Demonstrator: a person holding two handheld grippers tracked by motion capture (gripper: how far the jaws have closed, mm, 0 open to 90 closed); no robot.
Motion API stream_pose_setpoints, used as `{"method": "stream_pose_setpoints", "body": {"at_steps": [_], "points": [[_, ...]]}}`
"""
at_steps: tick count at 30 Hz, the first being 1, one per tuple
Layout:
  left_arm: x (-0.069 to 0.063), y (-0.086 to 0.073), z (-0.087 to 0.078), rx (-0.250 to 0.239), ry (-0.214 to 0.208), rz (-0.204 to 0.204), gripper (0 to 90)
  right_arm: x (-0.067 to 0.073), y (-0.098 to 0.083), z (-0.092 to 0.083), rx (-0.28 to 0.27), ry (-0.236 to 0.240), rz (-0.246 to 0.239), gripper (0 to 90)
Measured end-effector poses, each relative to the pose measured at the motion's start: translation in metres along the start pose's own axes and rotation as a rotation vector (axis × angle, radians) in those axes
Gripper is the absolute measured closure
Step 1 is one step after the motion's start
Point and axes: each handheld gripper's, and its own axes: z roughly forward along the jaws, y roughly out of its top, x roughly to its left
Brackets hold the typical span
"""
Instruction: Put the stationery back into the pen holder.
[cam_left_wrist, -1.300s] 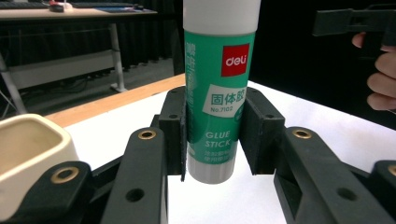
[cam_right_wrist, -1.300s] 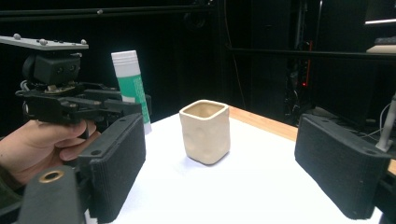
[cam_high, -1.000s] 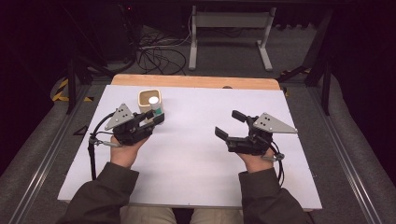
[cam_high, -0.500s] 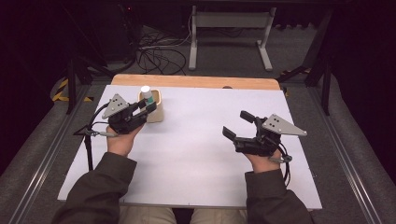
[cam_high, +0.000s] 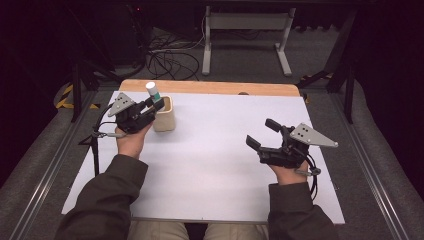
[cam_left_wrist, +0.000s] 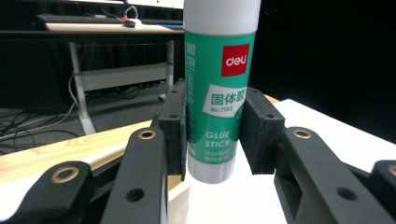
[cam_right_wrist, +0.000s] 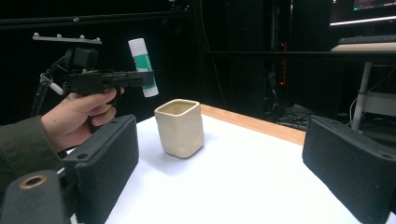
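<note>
Carrying a green glue stick pinched upright between its pads, the left gripper hovers just above the beige cup at the table's ten o'clock, the lowering-in apparently next, while the right gripper waits, spread and empty.

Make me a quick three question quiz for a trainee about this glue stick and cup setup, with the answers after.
1. True or false: the left tool is shut on the glue stick.
2. Where is the glue stick relative to the beige cup? A inside it, B held in the air just above and beside it, C lying on the table.
3. Fill in: the right tool has its jaws ____ with nothing between them.

Key: 1 true. 2 B: the right gripper view shows its lower end clear of the rim. 3 open.
</note>
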Motion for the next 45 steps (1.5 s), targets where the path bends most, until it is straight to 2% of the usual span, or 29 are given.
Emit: {"method": "stream_pose_setpoints", "body": {"at_steps": [3, 8, 21, 25, 28, 37, 45], "points": [[0.006, -0.002, 0.004, -0.011, 0.011, -0.022, 65.7, -0.002, 0.000, -0.002, -0.003, -0.004, 0.003, 11.2], [0.013, -0.006, 0.014, -0.013, 0.051, -0.020, 65.7, -0.004, 0.000, -0.003, -0.003, -0.013, 0.004, 11.2], [0.024, -0.015, 0.026, -0.005, 0.089, -0.076, 65.7, -0.008, 0.001, -0.007, -0.013, -0.023, 0.011, 11.1], [0.027, -0.019, 0.030, 0.019, 0.107, -0.077, 65.7, -0.009, 0.001, -0.008, -0.015, -0.026, 0.012, 11.1], [0.028, -0.023, 0.034, 0.043, 0.127, -0.057, 65.6, -0.010, 0.001, -0.009, -0.015, -0.030, 0.014, 11.1], [0.028, -0.031, 0.045, 0.081, 0.163, -0.044, 65.6, -0.010, 0.001, -0.009, -0.017, -0.026, 0.012, 11.1], [0.026, -0.037, 0.051, 0.124, 0.162, -0.042, 65.4, -0.011, 0.001, -0.010, -0.020, -0.029, 0.018, 11.1]]}}
